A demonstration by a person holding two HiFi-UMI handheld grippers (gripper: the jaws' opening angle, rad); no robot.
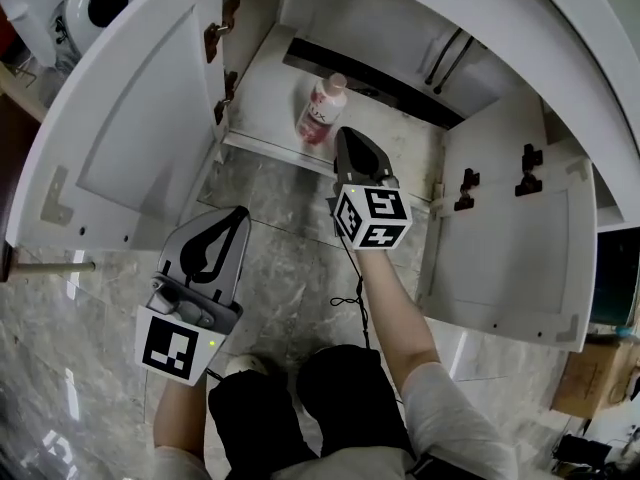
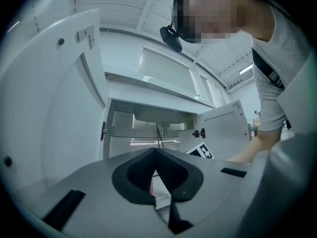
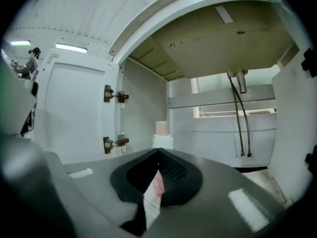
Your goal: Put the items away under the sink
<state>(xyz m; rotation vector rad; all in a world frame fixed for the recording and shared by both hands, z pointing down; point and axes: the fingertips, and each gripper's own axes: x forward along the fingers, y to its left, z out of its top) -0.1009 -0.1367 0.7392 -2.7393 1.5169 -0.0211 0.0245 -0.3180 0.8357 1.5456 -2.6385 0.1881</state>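
- Head view: the pink bottle (image 1: 322,108) is standing upright on the cabinet floor (image 1: 262,103) under the sink, toward the left side.
- I am holding my right gripper (image 1: 345,134) at the cabinet's mouth, its jaws pressed together on nothing, tips pointing at the bottle just beyond.
- I am holding my left gripper (image 1: 238,214) outside, over the marble floor (image 1: 290,268), its jaws likewise together and empty.
- Both cabinet doors (image 1: 130,128) are standing open.
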